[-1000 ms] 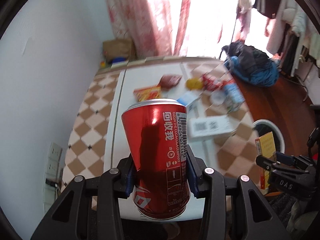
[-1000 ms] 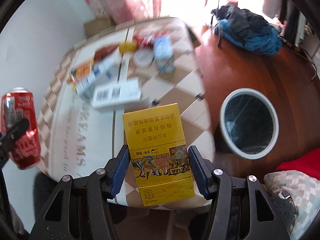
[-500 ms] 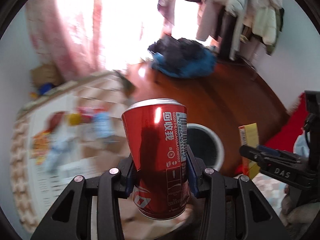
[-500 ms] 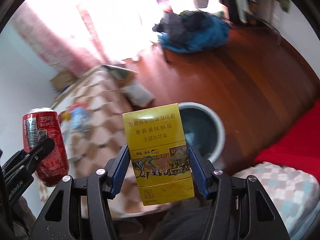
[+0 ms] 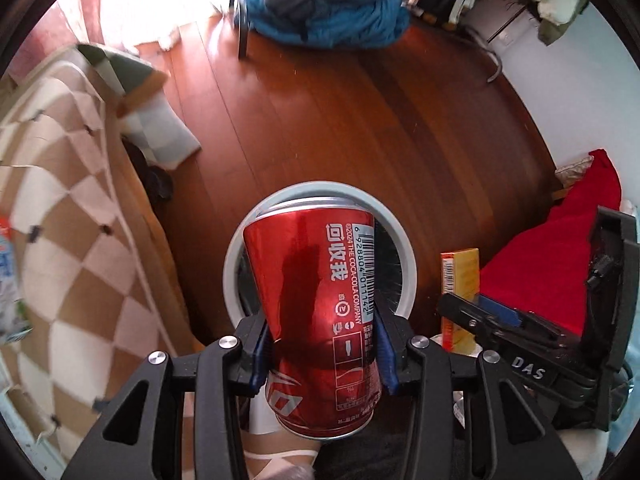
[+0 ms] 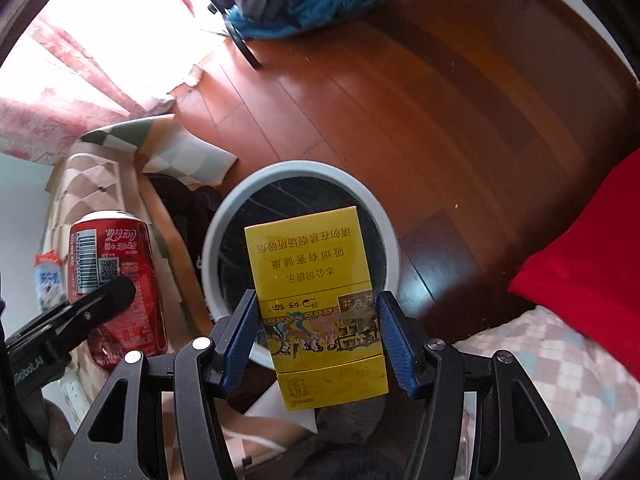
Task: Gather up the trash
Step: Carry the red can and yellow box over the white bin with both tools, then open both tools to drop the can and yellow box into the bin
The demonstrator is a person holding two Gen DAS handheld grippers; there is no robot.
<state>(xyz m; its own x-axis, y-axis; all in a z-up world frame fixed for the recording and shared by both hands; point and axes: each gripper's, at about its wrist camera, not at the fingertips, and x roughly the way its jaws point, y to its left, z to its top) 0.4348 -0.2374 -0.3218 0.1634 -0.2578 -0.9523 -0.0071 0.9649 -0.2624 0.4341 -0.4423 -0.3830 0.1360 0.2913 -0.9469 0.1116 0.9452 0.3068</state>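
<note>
My left gripper (image 5: 322, 354) is shut on a red cola can (image 5: 320, 304) and holds it upright above a round white-rimmed trash bin (image 5: 236, 256) with a dark liner on the wood floor. My right gripper (image 6: 318, 340) is shut on a yellow cigarette box (image 6: 316, 304), held over the same bin (image 6: 216, 224). The can (image 6: 116, 280) also shows at the left of the right wrist view. The yellow box (image 5: 460, 276) also shows at the right of the left wrist view.
A table with a brown-and-white checked cloth (image 5: 60, 216) stands left of the bin, with a wrapper (image 5: 8, 276) at its edge. A blue and grey clothes pile (image 5: 320, 8) lies at the far side of the floor. A red cloth (image 5: 560, 256) lies at the right.
Both grippers have swung right, away from the table, and tilted down. The bin now lies directly behind the can and the box. Both still hold their items.
</note>
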